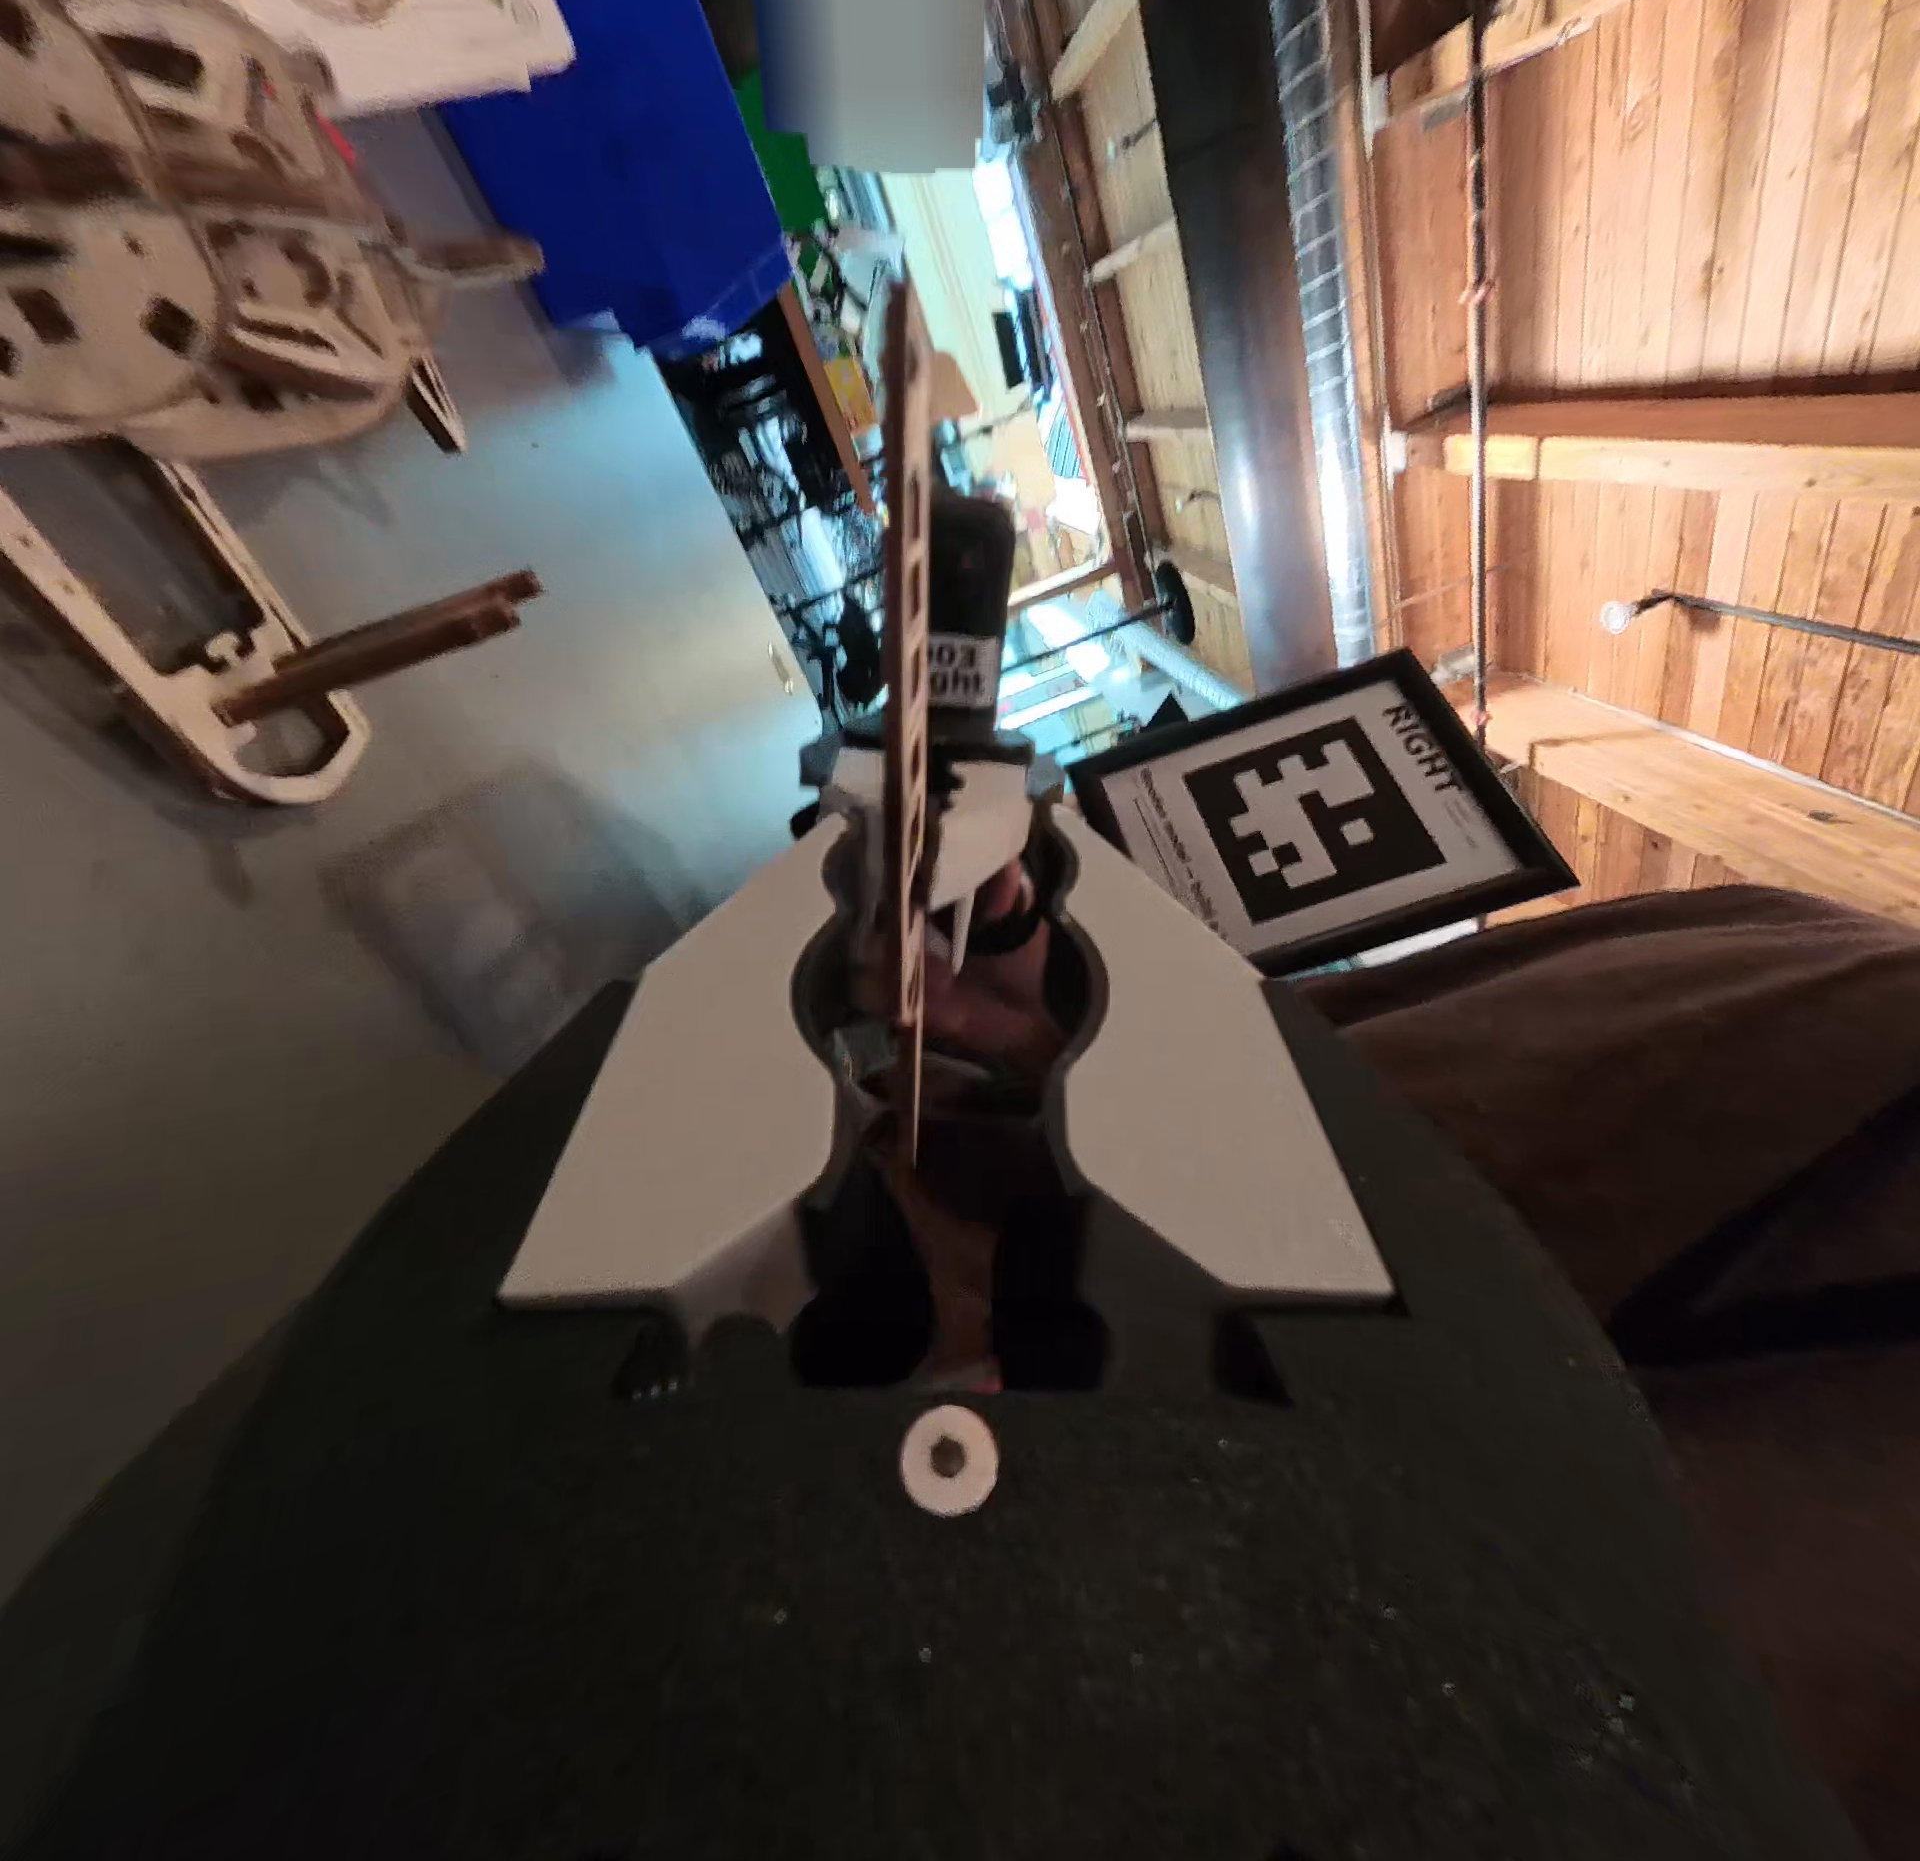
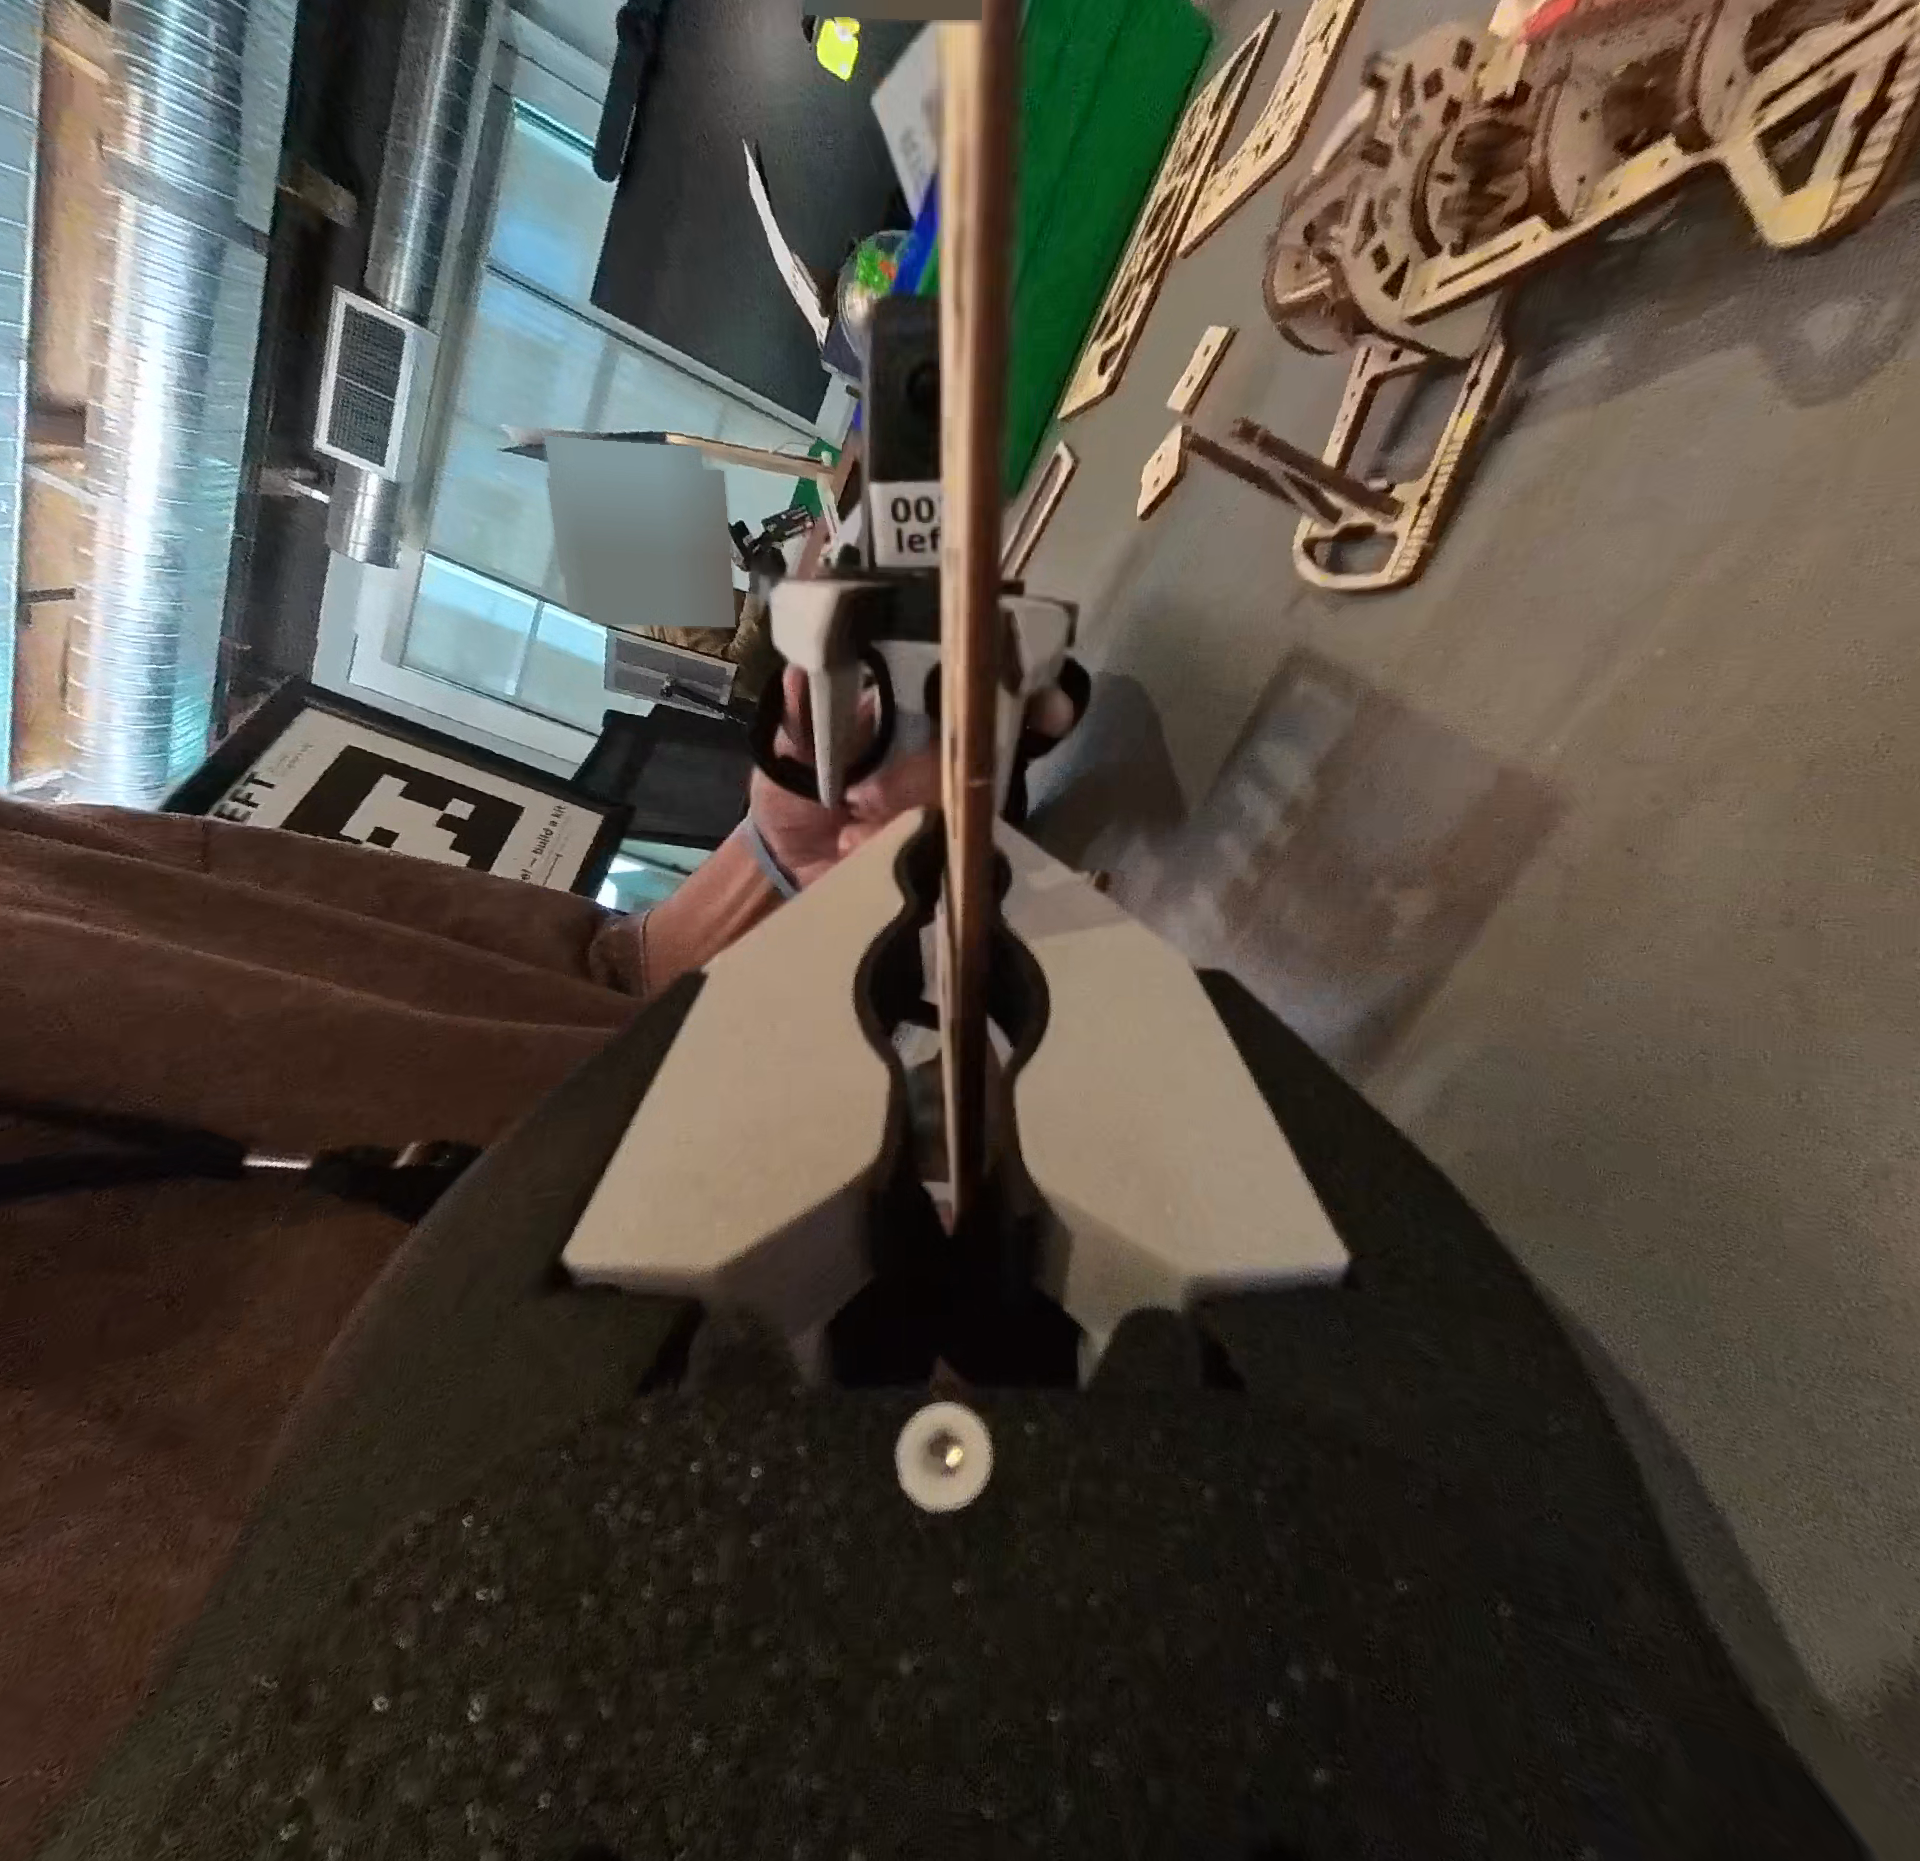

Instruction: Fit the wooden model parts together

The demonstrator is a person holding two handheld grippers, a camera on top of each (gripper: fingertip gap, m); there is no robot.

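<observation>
A thin perforated wooden sheet [image 1: 906, 616] stands edge-on between my two grippers, which face each other above the grey table [image 1: 499, 876]. My right gripper [image 2: 961, 845] is shut on the near end of the sheet [image 2: 971, 461]. It also shows in the left wrist view [image 1: 914, 892], clamped on the sheet. My left gripper [image 1: 945, 845] is open, with the sheet standing between its spread fingers. The right wrist view shows the left gripper [image 2: 925, 720] with one finger [image 2: 831, 731] well clear of the sheet.
A partly built wooden model car [image 1: 156, 284] [image 2: 1558, 149] lies on the table with a wooden frame part [image 1: 208, 668] [image 2: 1382, 481] and cut-out sheets [image 2: 1226, 149]. A framed marker card [image 1: 1320, 803] [image 2: 395, 803] stands nearby. A blue bin [image 1: 623, 149] is behind.
</observation>
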